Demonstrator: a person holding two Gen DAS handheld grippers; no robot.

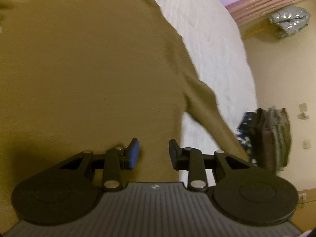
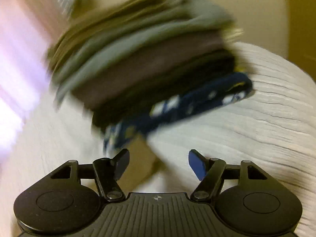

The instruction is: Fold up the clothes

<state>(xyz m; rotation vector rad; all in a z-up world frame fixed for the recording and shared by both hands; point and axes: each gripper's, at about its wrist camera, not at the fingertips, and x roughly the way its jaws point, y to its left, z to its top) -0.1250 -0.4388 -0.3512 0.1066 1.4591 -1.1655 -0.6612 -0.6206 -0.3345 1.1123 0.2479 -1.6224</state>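
Fabric is filling most of what my left gripper [image 1: 153, 154] is looking at: one olive-brown long-sleeved shirt [image 1: 79, 75] is lying spread flat on the white textured bed cover [image 1: 213, 59], its one visible sleeve [image 1: 213, 114] trailing off toward the bed's edge. My left fingers are standing partly apart just over the shirt's lower part, and I am pinching nothing between them. My right gripper [image 2: 159, 164] is hovering over the same white cover with its two blue-padded fingers [image 2: 195, 164] spread wide, nothing lying between the pads; a small tan patch of cloth [image 2: 144, 158] is showing on the cover just ahead of them, too blurred for me to say what it belongs to. One stack of folded clothes [image 2: 142, 63] is sitting on the bed ahead of my right gripper: olive and grey layers on top, a brownish one below, black under that, and a navy patterned piece at the bottom; blur is keeping me from counting the layers exactly. Pink curtains [image 1: 272, 2] and one crumpled silver bag [image 1: 288, 21] are lying beyond the bed, by a cream wall [image 1: 286, 75].
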